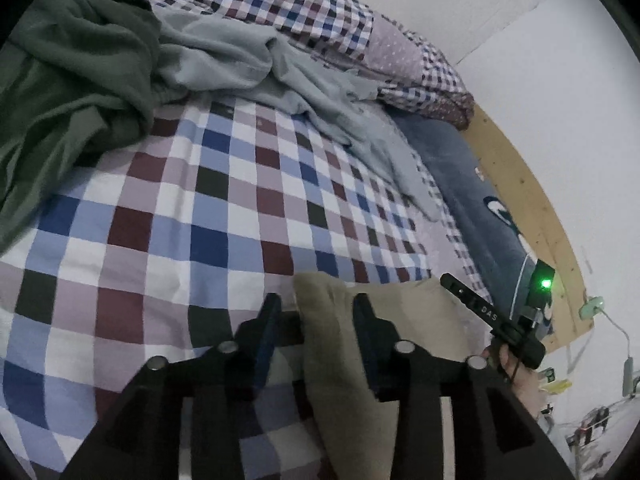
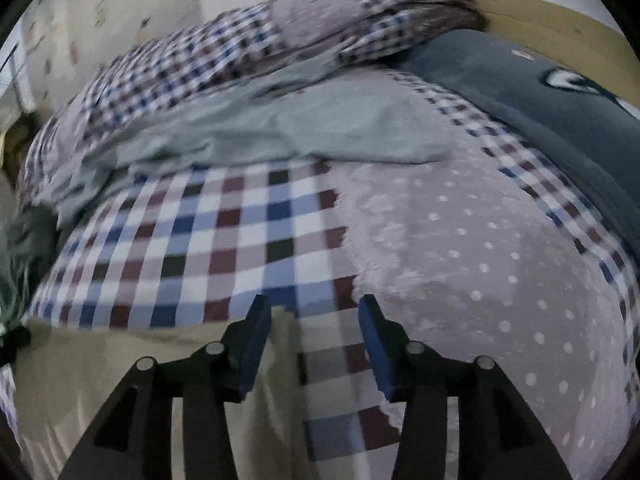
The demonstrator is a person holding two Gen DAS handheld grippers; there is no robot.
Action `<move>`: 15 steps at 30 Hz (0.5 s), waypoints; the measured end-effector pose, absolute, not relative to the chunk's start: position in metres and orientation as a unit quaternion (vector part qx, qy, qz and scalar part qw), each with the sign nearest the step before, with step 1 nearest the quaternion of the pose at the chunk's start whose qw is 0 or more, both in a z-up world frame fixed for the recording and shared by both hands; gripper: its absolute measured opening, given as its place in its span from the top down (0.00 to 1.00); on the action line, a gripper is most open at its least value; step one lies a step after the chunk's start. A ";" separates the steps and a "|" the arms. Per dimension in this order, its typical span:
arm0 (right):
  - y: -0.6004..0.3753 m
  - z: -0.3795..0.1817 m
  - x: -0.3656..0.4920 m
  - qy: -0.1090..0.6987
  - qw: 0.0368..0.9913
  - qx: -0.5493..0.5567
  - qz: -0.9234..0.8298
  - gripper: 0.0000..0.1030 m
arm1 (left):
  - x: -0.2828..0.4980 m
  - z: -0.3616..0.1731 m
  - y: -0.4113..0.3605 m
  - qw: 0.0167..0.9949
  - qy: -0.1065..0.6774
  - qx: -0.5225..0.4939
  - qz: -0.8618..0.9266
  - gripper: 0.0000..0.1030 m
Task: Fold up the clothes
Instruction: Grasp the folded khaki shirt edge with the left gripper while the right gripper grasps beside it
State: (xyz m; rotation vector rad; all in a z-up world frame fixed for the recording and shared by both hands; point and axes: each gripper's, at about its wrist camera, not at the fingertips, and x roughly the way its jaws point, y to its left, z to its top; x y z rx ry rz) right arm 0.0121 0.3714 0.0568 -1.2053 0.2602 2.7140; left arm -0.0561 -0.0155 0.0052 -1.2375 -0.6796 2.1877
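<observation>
dim, flat indoor light with soft shadows; both fisheye views bend hard at the dark rims, and the right wrist view is motion-blurred.

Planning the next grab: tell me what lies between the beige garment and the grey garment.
Left wrist view: only bare checked bedcover lies between the beige garment and the grey garment.

checked bed [image 1: 224,208], green garment [image 1: 72,92], grey garment [image 1: 224,56], beige cloth [image 1: 340,344]
</observation>
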 end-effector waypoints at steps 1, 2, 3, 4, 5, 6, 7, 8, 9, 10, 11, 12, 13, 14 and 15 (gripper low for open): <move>0.372 0.060 0.013 0.090 0.081 -0.397 0.910 0.53 | -0.055 0.005 -0.016 0.271 -0.254 -0.462 0.806 0.61; 0.373 0.062 0.015 0.094 0.082 -0.391 0.912 0.52 | -0.054 0.005 -0.017 0.276 -0.257 -0.466 0.800 0.61; 0.372 0.065 0.016 0.094 0.081 -0.385 0.915 0.52 | -0.052 0.005 -0.017 0.281 -0.259 -0.470 0.796 0.60; 0.369 0.069 0.016 0.091 0.079 -0.378 0.918 0.52 | -0.051 0.006 -0.017 0.285 -0.260 -0.473 0.792 0.59; 0.366 0.072 0.017 0.088 0.076 -0.373 0.921 0.52 | -0.049 0.006 -0.016 0.289 -0.262 -0.476 0.788 0.58; 0.362 0.073 0.017 0.086 0.072 -0.369 0.923 0.52 | -0.048 0.005 -0.016 0.295 -0.264 -0.478 0.784 0.54; 0.359 0.075 0.018 0.083 0.069 -0.366 0.924 0.52 | -0.047 0.005 -0.016 0.302 -0.266 -0.480 0.779 0.47; 0.356 0.077 0.019 0.081 0.066 -0.363 0.926 0.51 | -0.046 0.004 -0.015 0.306 -0.268 -0.482 0.776 0.44; 0.353 0.077 0.020 0.078 0.064 -0.361 0.927 0.51 | -0.046 0.003 -0.014 0.307 -0.269 -0.484 0.774 0.42; 0.350 0.077 0.021 0.076 0.062 -0.359 0.928 0.51 | -0.046 0.001 -0.013 0.308 -0.269 -0.487 0.772 0.42; 0.349 0.077 0.022 0.074 0.060 -0.359 0.929 0.50 | -0.046 0.000 -0.011 0.307 -0.269 -0.490 0.770 0.42; 0.347 0.077 0.022 0.073 0.057 -0.358 0.929 0.50 | -0.047 -0.002 -0.009 0.307 -0.267 -0.493 0.769 0.42; 0.346 0.076 0.023 0.072 0.056 -0.358 0.929 0.50 | -0.048 -0.002 -0.008 0.308 -0.267 -0.494 0.768 0.41; 0.346 0.076 0.023 0.071 0.055 -0.357 0.930 0.50 | -0.049 -0.002 -0.006 0.311 -0.268 -0.495 0.766 0.41; 0.346 0.076 0.023 0.071 0.055 -0.357 0.930 0.50 | -0.050 -0.003 -0.005 0.315 -0.268 -0.497 0.763 0.40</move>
